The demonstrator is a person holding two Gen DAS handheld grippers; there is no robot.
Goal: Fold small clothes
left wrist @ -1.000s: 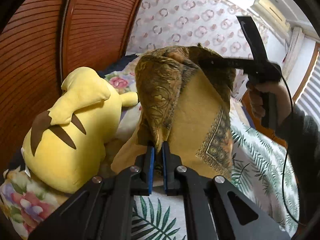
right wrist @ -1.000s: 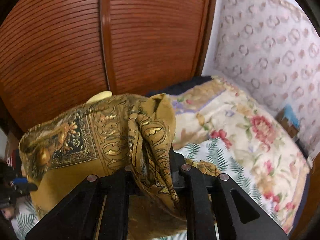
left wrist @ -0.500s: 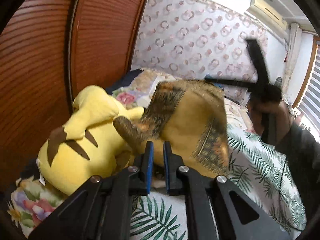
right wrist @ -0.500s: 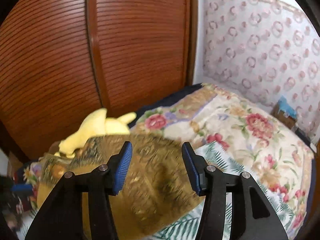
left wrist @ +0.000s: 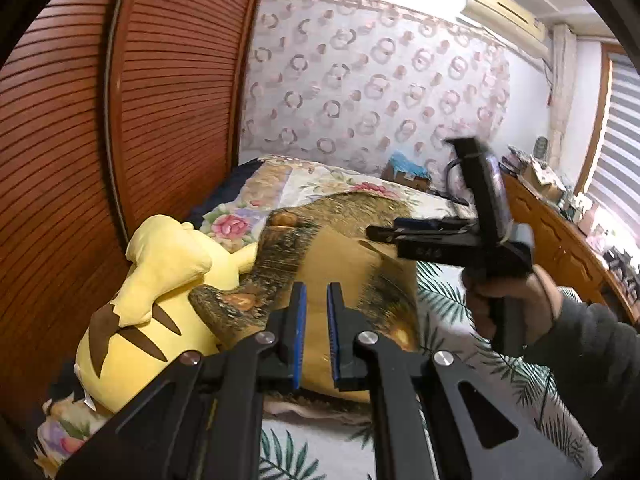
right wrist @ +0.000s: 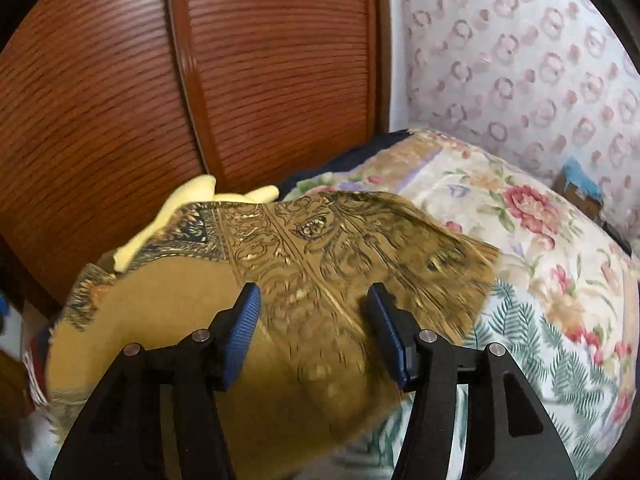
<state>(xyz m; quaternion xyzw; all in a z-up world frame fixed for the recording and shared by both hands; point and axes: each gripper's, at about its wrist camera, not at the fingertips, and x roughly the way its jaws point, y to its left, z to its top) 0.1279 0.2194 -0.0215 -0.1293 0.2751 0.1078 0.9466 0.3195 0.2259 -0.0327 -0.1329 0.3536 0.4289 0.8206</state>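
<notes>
A gold-brown patterned scarf (left wrist: 344,264) lies spread on the bed, its left edge draped on a yellow plush toy (left wrist: 152,292). It also shows in the right wrist view (right wrist: 304,288). My left gripper (left wrist: 314,320) hovers over the scarf's near part, its jaws a narrow gap apart with nothing between them. My right gripper (right wrist: 312,320) is open wide above the scarf and holds nothing. It also appears in the left wrist view (left wrist: 384,234), held by a hand over the scarf's right side.
The bed has a fern-print sheet (left wrist: 452,312) and a floral quilt (right wrist: 532,232). A wooden slatted wardrobe (right wrist: 224,80) stands close behind the plush. A wooden dresser (left wrist: 560,240) with clutter stands at the right. A blue-topped box (left wrist: 408,170) sits by the wall.
Both grippers held the scarf up a second ago. The right gripper opened and let go; the left opened slightly. The scarf dropped flat onto the bed and the plush.
</notes>
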